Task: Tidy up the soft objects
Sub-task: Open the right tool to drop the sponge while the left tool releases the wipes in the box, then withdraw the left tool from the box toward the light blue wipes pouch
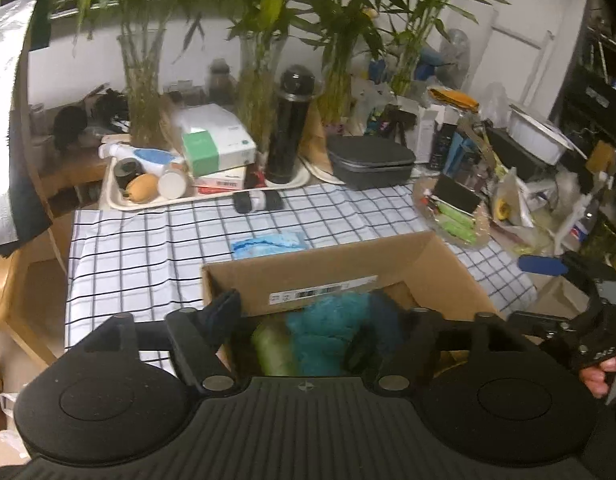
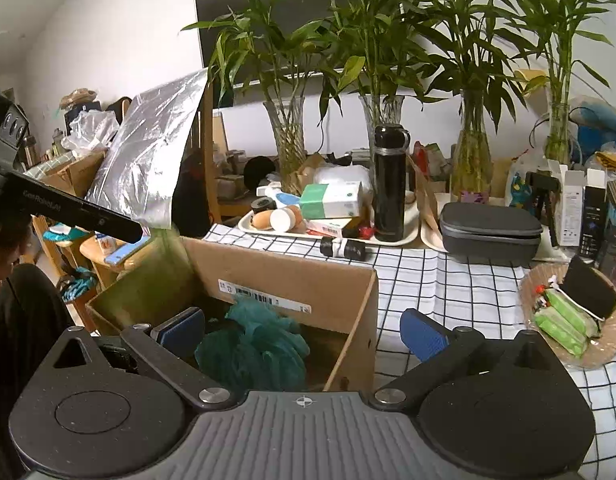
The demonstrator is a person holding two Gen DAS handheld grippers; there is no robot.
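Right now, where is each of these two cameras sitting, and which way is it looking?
Left wrist: sits on the left gripper, looking down into the cardboard box; its black fingers, the right gripper and a hand show.
Right wrist: sits on the right gripper, facing the box from its right side; its blue-padded fingers straddle the box's right wall.
Shared: box, teal bath pouf, checked tablecloth, black flask.

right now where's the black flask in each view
Left wrist: flask stands upper middle, on the tray beyond the box.
Right wrist: flask stands right of centre, past the box's far corner.
Shared landmark: the grey case just to its right.
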